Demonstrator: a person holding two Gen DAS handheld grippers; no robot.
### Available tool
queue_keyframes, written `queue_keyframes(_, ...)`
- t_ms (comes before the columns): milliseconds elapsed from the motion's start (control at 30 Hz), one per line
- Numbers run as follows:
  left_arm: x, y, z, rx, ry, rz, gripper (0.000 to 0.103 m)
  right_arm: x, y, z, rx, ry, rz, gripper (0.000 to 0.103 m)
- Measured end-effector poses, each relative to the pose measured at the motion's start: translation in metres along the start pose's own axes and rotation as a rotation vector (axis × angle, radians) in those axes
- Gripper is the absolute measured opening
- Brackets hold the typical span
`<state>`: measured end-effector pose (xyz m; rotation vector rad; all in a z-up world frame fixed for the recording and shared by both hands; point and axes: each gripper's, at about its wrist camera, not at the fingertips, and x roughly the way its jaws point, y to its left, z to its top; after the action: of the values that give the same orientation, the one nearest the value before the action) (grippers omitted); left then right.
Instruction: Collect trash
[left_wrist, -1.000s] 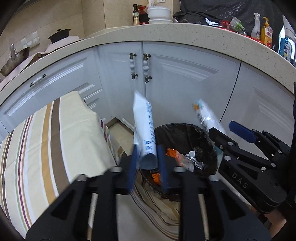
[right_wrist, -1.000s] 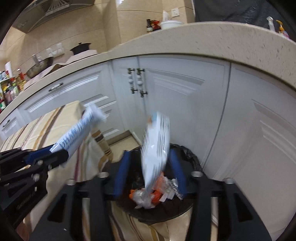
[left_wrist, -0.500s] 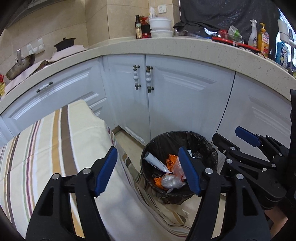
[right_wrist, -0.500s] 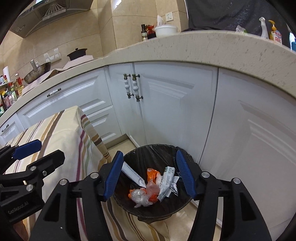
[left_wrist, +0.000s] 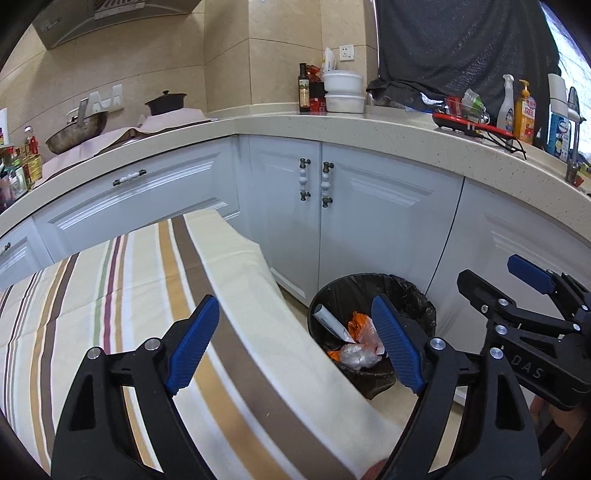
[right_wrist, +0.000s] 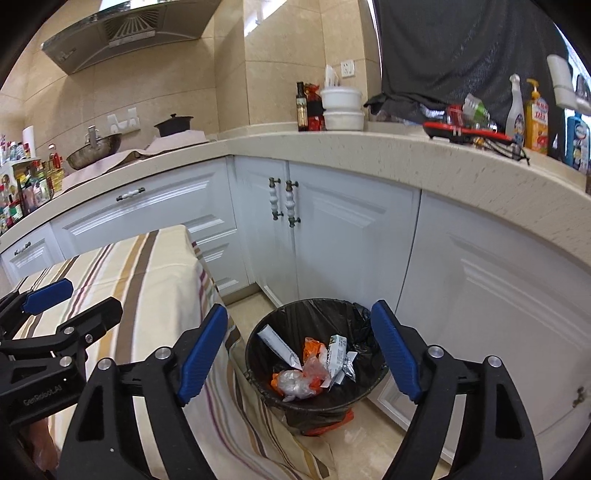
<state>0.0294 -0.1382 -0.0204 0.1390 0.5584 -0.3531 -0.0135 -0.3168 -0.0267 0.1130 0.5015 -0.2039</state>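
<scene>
A black-lined trash bin (left_wrist: 410, 295) (right_wrist: 258, 332) stands on the floor against the white cabinets. Inside lie a white tube (left_wrist: 330, 325) (right_wrist: 277, 342), an orange wrapper (left_wrist: 359, 324) (right_wrist: 313, 346), a white packet (right_wrist: 336, 353) and a clear crumpled bag (left_wrist: 356, 354) (right_wrist: 295, 380). My left gripper (left_wrist: 295, 314) (right_wrist: 94, 295) hovers over the table's corner, back from the bin. Its jaws are opening with nothing between them. My right gripper (right_wrist: 299, 314) (left_wrist: 498, 280) sits above and short of the bin, its jaws also opening and empty.
A table under a striped cloth (left_wrist: 147, 295) (right_wrist: 147, 266) fills the left, its corner beside the bin. White cabinet doors (right_wrist: 332, 240) and a speckled counter (left_wrist: 406, 133) curve behind, carrying bottles (right_wrist: 535, 118), stacked white bowls (left_wrist: 343, 92) and a wok (left_wrist: 77, 129).
A second ago my left gripper held the white tube and my right the white packet above the bin. Both pieces now lie in the bin, the jaws are wider, and both grippers have drawn back and up.
</scene>
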Motion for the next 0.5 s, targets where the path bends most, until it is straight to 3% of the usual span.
queue_keyframes(500,-0.059,0.022,-0.021,-0.020,-0.051,0.021,0.090,-0.057,0.025,-0.014,-0.023,-0.032,-0.007,0.084)
